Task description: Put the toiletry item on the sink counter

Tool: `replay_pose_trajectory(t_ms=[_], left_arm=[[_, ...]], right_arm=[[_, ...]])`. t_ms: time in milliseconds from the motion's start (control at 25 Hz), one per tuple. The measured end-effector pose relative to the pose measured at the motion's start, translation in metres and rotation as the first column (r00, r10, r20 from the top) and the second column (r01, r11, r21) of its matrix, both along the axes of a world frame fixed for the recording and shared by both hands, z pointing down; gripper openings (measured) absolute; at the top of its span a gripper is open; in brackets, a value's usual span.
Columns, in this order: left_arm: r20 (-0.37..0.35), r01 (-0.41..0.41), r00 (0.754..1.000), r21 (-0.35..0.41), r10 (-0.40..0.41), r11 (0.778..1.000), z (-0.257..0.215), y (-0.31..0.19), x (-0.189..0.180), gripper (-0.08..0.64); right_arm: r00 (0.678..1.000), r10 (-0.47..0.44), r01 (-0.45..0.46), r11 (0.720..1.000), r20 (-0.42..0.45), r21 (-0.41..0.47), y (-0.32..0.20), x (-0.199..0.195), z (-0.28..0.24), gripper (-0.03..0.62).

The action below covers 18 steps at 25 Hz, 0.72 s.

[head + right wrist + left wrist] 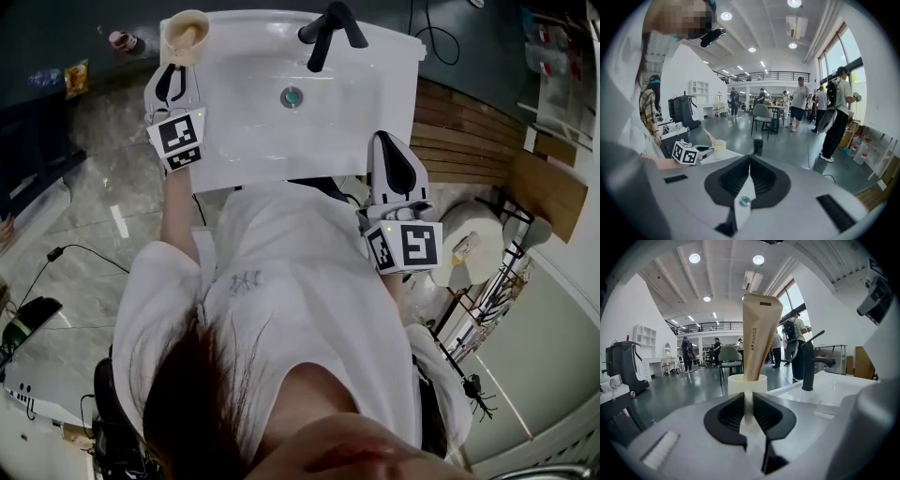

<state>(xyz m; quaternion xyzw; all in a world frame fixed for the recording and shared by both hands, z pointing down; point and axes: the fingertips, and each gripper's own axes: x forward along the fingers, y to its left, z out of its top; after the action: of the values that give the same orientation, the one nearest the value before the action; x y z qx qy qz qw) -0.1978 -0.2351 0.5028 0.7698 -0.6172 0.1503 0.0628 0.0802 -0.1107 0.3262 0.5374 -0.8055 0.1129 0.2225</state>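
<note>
Dark hair (197, 394) is filling the foreground. The left gripper (176, 67), jaws narrowly parted, is hovering behind the tube (759, 333), which is standing in its cup (736, 384) on the sink (244, 141) counter's far-left corner, apparently delivered. The right gripper (386, 141), jaws pressed together, is idling clear.

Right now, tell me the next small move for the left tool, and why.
Probably open the left tool wider before drawing back. The cream cup with its tube already stands on the corner of the sink, right at the tips. The jaws are only a slit apart, and I cannot tell whether they pinch the cup, so pulling away first might tip it.
</note>
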Motion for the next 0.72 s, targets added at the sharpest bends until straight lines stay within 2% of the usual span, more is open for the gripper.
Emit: replay_pose_trajectory(t_ms=[360,720], left_arm=[[-0.014,0.014,1.0,-0.05,-0.015,0.999,0.011,0.007,-0.004,0.055],[0.005,0.013,1.0,-0.077,-0.012,0.997,0.015,0.007,-0.006,0.055]], right_arm=[[1.0,-0.008,0.008,1.0,0.011,0.007,0.001,-0.003,-0.001,0.011],[1.0,-0.011,0.011,1.0,0.017,0.014,0.003,-0.004,-0.002,0.011]])
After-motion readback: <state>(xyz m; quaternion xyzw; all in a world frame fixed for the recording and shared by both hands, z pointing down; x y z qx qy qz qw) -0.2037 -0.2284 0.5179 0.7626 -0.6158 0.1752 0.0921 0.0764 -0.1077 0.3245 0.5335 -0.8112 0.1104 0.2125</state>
